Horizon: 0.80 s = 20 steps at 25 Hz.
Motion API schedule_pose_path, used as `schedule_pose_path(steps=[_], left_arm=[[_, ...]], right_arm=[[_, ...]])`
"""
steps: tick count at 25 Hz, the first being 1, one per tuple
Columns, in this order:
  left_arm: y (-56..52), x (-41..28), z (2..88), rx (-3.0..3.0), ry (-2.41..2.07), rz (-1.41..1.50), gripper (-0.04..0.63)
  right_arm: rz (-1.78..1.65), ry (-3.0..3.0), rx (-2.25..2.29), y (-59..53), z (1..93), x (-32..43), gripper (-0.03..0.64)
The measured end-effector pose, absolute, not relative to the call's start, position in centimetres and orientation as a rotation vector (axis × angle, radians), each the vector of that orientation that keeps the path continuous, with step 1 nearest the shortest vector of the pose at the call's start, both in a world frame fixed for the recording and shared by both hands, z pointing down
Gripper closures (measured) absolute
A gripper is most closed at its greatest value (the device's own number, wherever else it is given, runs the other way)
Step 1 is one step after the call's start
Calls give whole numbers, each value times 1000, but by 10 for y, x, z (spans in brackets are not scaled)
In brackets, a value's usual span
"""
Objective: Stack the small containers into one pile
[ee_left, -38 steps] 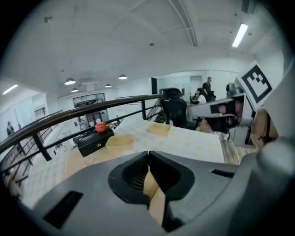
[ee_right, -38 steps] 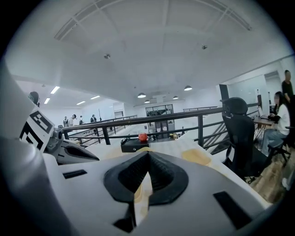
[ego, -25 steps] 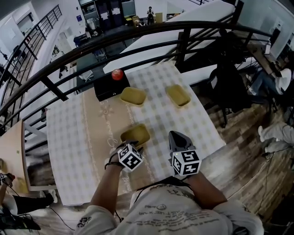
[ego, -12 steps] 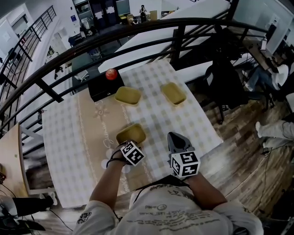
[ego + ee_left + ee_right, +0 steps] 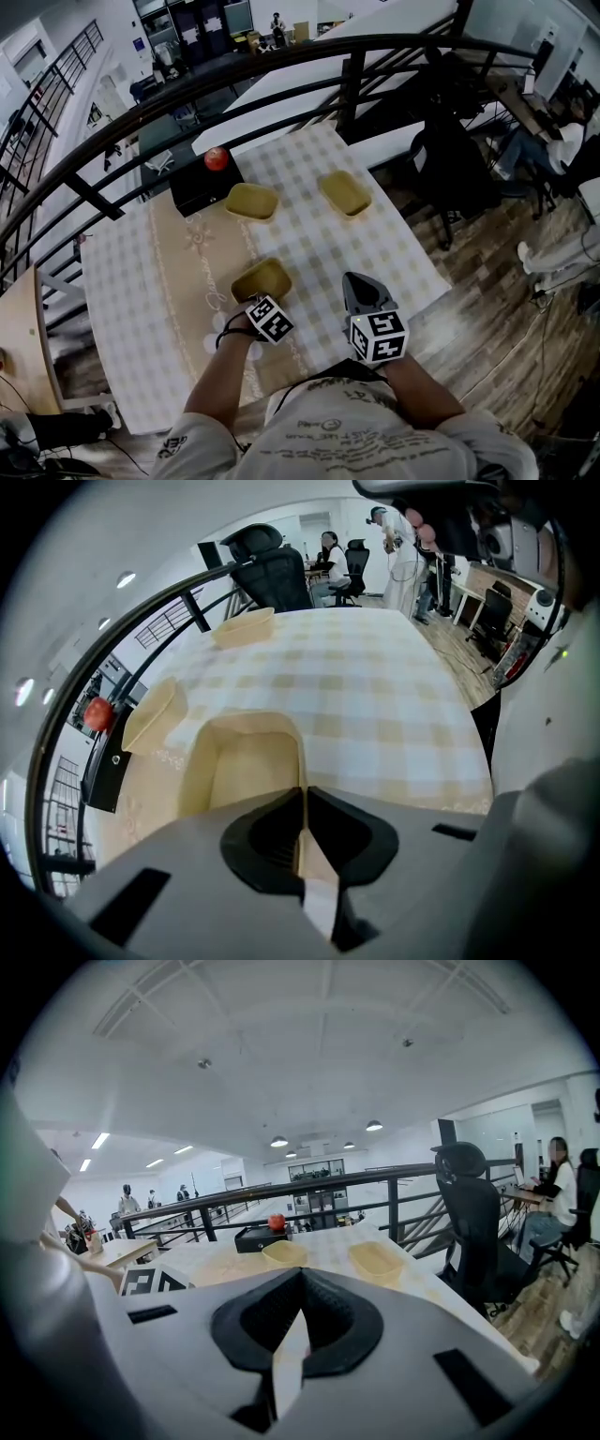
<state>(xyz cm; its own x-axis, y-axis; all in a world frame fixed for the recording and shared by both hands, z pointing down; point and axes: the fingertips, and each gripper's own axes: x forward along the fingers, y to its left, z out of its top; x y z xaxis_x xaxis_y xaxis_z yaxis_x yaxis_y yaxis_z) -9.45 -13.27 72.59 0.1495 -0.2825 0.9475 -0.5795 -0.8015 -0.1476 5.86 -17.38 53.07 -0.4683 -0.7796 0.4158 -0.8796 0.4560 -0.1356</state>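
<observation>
Since the earlier frame the left gripper (image 5: 262, 302) has descended onto the near container (image 5: 261, 278). Its fingers (image 5: 262, 832) have just been closing and now clamp that container's near wall. The container sits on the counter (image 5: 159, 281), toward the front edge. A second container (image 5: 250, 201) and a third container (image 5: 344, 192) lie beyond it, well apart. The right gripper (image 5: 364, 292) hovers alongside, fingers together, holding nothing.
</observation>
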Motion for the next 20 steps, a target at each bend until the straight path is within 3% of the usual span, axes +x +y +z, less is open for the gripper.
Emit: schedule_pose_path(steps=[20], left_arm=[[-173, -36, 670, 2370, -887, 1725, 575]], right_arm=[[520, -2376, 1503, -190, 534, 98, 625]])
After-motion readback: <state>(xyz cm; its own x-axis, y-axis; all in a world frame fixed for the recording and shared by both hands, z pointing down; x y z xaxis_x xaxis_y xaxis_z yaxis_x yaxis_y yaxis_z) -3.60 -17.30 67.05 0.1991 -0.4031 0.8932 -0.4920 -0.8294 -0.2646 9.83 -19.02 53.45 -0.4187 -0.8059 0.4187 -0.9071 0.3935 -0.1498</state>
